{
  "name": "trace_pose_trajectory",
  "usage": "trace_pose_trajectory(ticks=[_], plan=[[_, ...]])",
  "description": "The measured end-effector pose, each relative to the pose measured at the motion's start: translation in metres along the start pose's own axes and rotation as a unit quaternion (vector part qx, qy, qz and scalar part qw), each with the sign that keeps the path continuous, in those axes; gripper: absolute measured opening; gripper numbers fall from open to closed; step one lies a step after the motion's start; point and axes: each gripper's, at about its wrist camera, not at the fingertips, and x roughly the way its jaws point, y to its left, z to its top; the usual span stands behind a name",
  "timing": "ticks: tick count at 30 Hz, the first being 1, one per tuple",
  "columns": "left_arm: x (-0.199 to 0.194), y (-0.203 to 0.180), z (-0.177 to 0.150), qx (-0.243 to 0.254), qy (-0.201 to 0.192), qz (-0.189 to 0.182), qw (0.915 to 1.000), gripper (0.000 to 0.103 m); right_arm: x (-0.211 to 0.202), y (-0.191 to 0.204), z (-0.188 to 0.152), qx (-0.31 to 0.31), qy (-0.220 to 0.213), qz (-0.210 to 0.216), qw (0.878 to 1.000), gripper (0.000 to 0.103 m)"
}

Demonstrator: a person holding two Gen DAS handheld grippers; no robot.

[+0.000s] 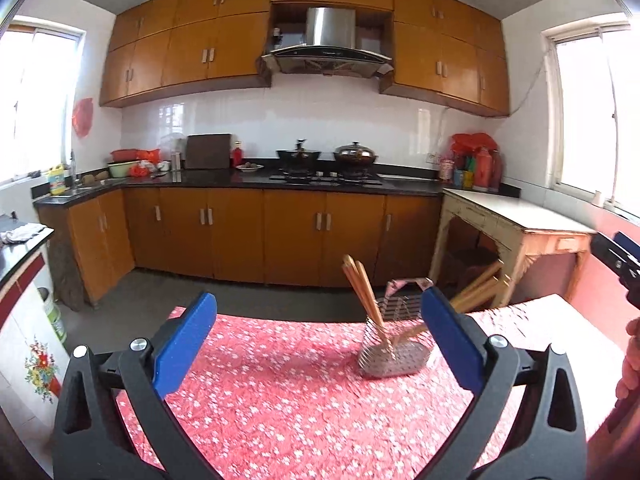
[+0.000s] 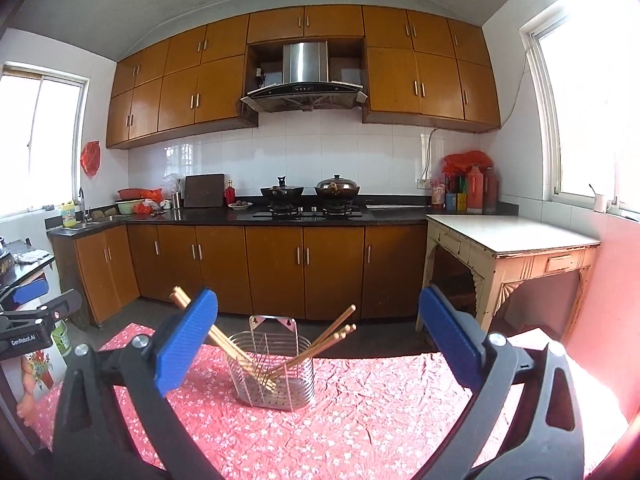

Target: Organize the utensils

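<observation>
A metal wire utensil holder [image 2: 272, 368] stands on the table with the red flowered cloth [image 2: 360, 420]. Wooden chopsticks [image 2: 320, 344] lean out of it, one bunch to the left and one to the right. My right gripper [image 2: 316, 340] is open and empty, a little back from the holder. In the left wrist view the holder [image 1: 394, 354] stands right of centre with chopsticks [image 1: 366, 304] in it. My left gripper [image 1: 320, 340] is open and empty, with the holder just inside its right finger [image 1: 452, 340]. The left gripper also shows in the right wrist view [image 2: 30, 312].
The red cloth [image 1: 280, 400] covers the table. Behind it lie a dark floor, brown kitchen cabinets [image 2: 280, 264] with a stove and pots, and a pale side table [image 2: 508, 240] at the right. A person's hand [image 1: 630, 360] shows at the right edge.
</observation>
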Motion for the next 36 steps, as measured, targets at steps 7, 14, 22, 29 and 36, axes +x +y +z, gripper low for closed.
trace_pose_trajectory(ticks=[7,14,22,29,36], plan=[[-0.027,-0.011,-0.055,0.034,-0.002,-0.02,0.9992,0.101,-0.045,0.011,-0.052,-0.014,-0.02,-0.019,1.0,0.099],[-0.039,-0.016,-0.103,0.022,-0.006,-0.035,0.9991,0.101,-0.053,0.017,-0.107,-0.017,0.023,0.0,1.0,0.099],[-0.048,-0.025,-0.129,0.028,-0.014,-0.006,0.9995,0.101,-0.058,0.027,-0.138,-0.028,0.04,0.011,0.999,0.099],[-0.049,-0.022,-0.138,0.011,-0.01,-0.002,0.9999,0.101,-0.062,0.026,-0.148,-0.016,0.036,0.022,0.999,0.099],[-0.051,-0.026,-0.145,0.015,-0.016,-0.004,0.9998,0.101,-0.064,0.028,-0.158,-0.018,0.026,0.023,0.999,0.099]])
